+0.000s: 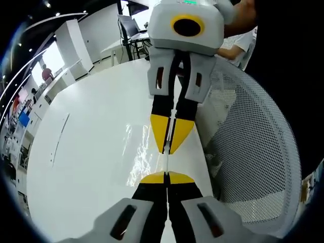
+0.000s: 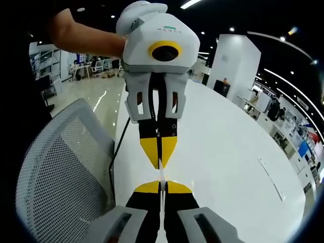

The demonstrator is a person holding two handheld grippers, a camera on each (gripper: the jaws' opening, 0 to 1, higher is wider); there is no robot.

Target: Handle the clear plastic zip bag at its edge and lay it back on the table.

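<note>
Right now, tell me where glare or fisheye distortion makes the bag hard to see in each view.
Left gripper view: ceiling light glares off the white table, and the clear bag shows mainly as shiny wrinkles. Right gripper view: the bag is a thin edge-on sliver, and the table edge bows with the lens.

Each view looks forward along its own claw, close above the white desk (image 1: 86, 167). The two face each other head-on: the left gripper view meets the right claw (image 1: 169, 147), the right gripper view the left claw (image 2: 158, 163). Both take in the desk and the mesh chair (image 2: 55, 182).
</note>
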